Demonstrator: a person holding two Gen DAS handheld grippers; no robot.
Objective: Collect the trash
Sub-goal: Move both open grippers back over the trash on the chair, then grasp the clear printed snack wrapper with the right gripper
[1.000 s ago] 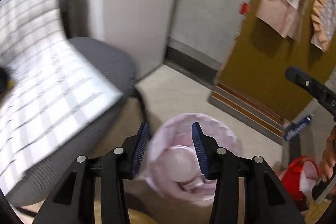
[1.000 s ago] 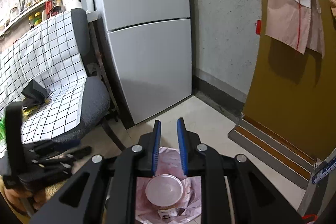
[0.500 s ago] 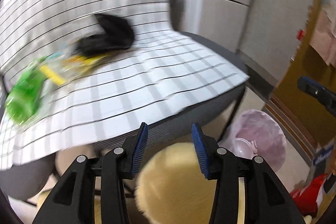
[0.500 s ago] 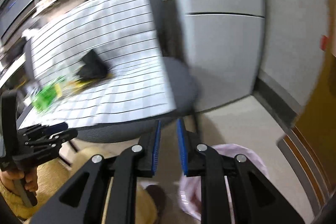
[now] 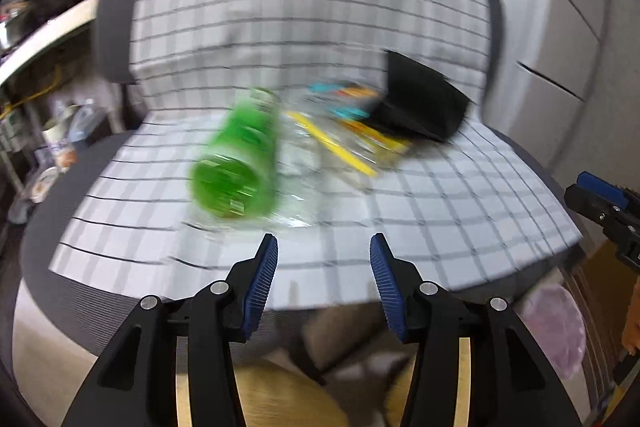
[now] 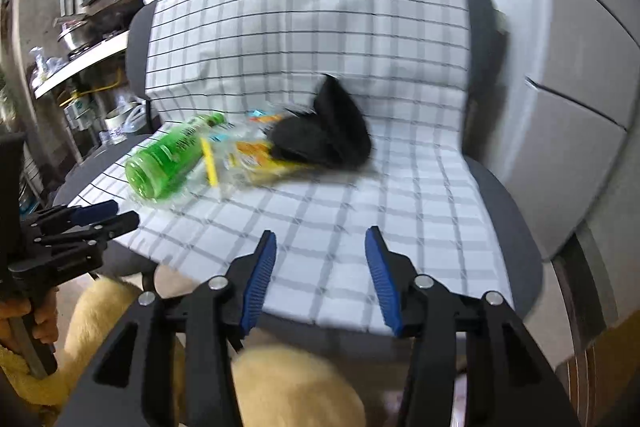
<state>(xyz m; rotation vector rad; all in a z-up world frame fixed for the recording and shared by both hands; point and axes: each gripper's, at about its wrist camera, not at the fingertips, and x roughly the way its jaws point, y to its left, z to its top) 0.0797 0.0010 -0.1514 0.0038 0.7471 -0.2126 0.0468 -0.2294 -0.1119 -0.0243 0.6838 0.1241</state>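
- The left hand-held gripper (image 5: 323, 247) is held open and empty; its jaws have just been opening.
- The right hand-held gripper (image 6: 321, 242) is likewise seen open, empty, just opened.
- A green plastic bottle (image 6: 168, 157), clear and yellow wrappers (image 6: 256, 157) and a black crumpled bag (image 6: 320, 135) are seen mid-frame on the checked-cloth chair seat (image 6: 360, 211).

Checked cloth (image 6: 328, 211) on chair seat (image 6: 516, 239)

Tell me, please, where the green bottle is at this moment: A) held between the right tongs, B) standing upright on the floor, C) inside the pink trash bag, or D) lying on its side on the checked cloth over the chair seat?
D: the green bottle lies on its side on the checked cloth covering the chair seat, left of the wrappers and the black item, with no tongs touching it.
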